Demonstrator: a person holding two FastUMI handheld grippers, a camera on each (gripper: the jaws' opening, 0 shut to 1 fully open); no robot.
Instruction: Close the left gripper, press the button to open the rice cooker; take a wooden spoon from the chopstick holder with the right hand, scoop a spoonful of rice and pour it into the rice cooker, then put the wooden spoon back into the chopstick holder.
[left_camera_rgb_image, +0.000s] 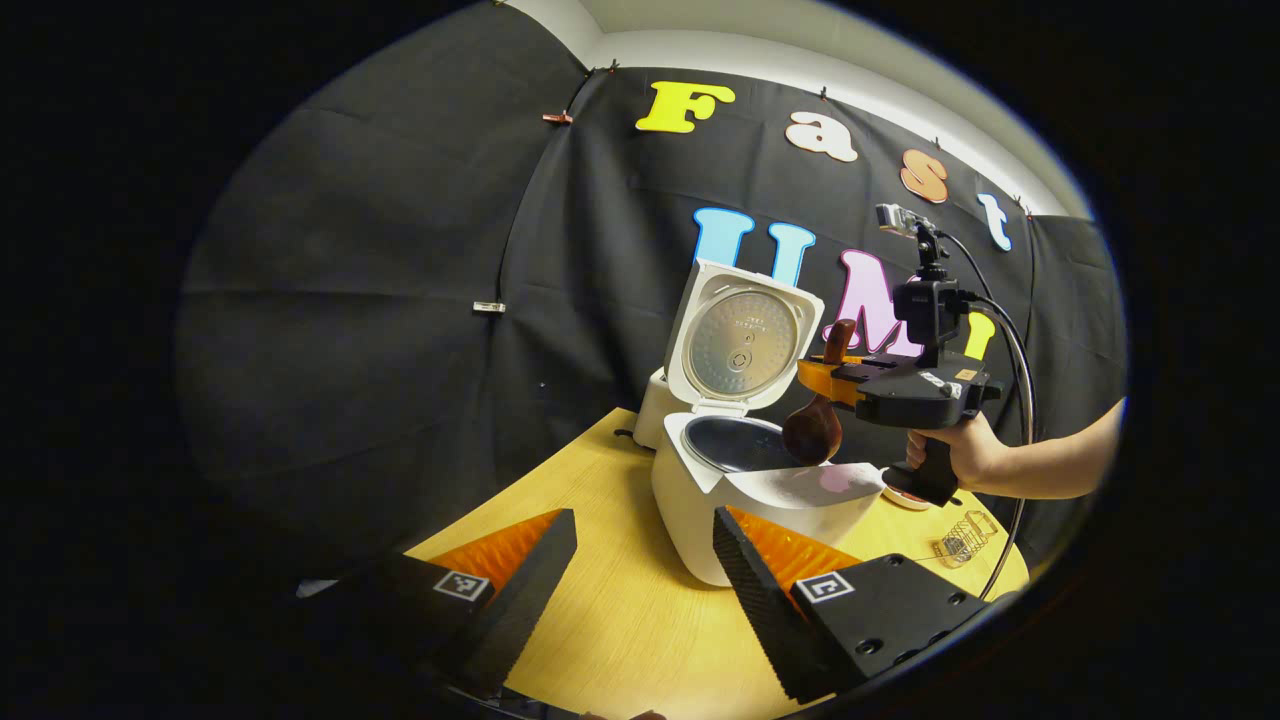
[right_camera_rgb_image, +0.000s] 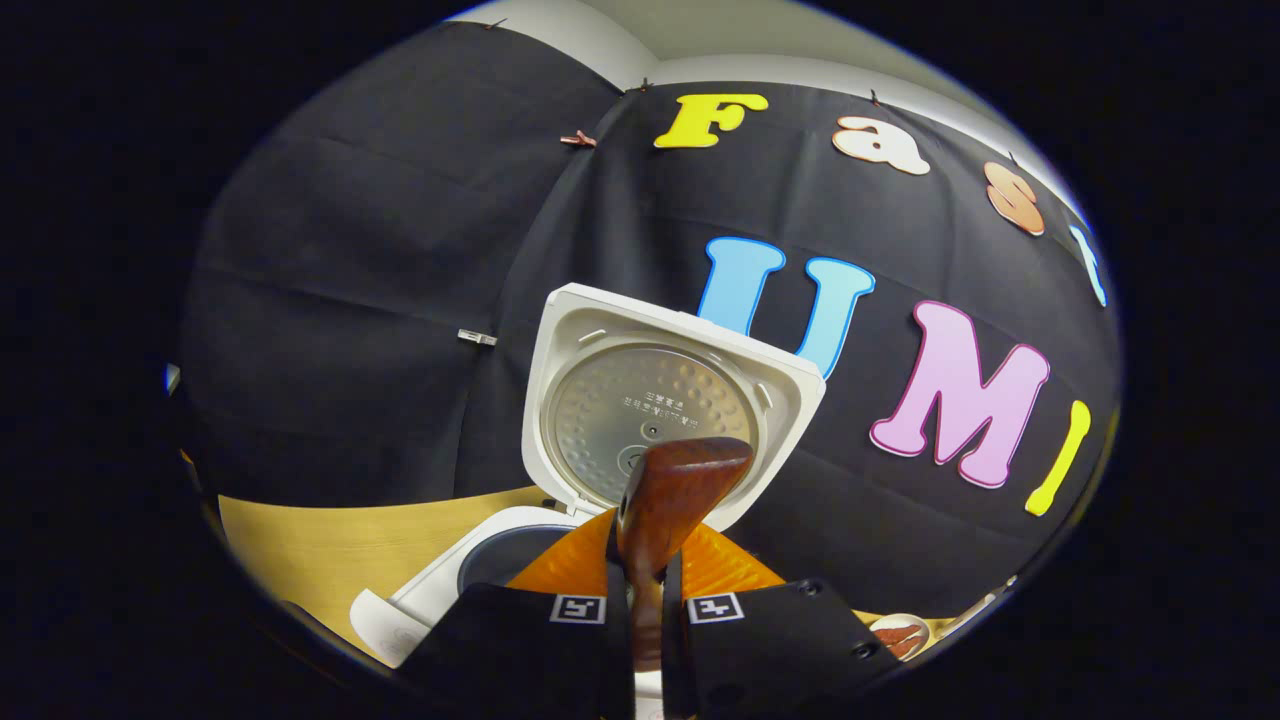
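The white rice cooker (left_camera_rgb_image: 760, 500) stands on the wooden table (left_camera_rgb_image: 620, 620) with its lid (left_camera_rgb_image: 740, 340) raised upright and the dark inner pot (left_camera_rgb_image: 735, 445) showing. My right gripper (left_camera_rgb_image: 825, 375), held in a hand, is shut on a brown wooden spoon (left_camera_rgb_image: 812, 430). The spoon hangs bowl-down over the right edge of the pot. In the right gripper view the spoon's handle (right_camera_rgb_image: 665, 500) sticks up between the fingers of my right gripper (right_camera_rgb_image: 645, 590), in front of the lid (right_camera_rgb_image: 660, 400). My left gripper (left_camera_rgb_image: 640, 570) is open, low in front of the cooker, holding nothing.
A small wire holder (left_camera_rgb_image: 965, 535) stands on the table to the right of the cooker, below the forearm (left_camera_rgb_image: 1050, 465). A small round dish (right_camera_rgb_image: 900, 635) sits near it. A cable hangs from the right gripper. Black cloth walls close in behind the table.
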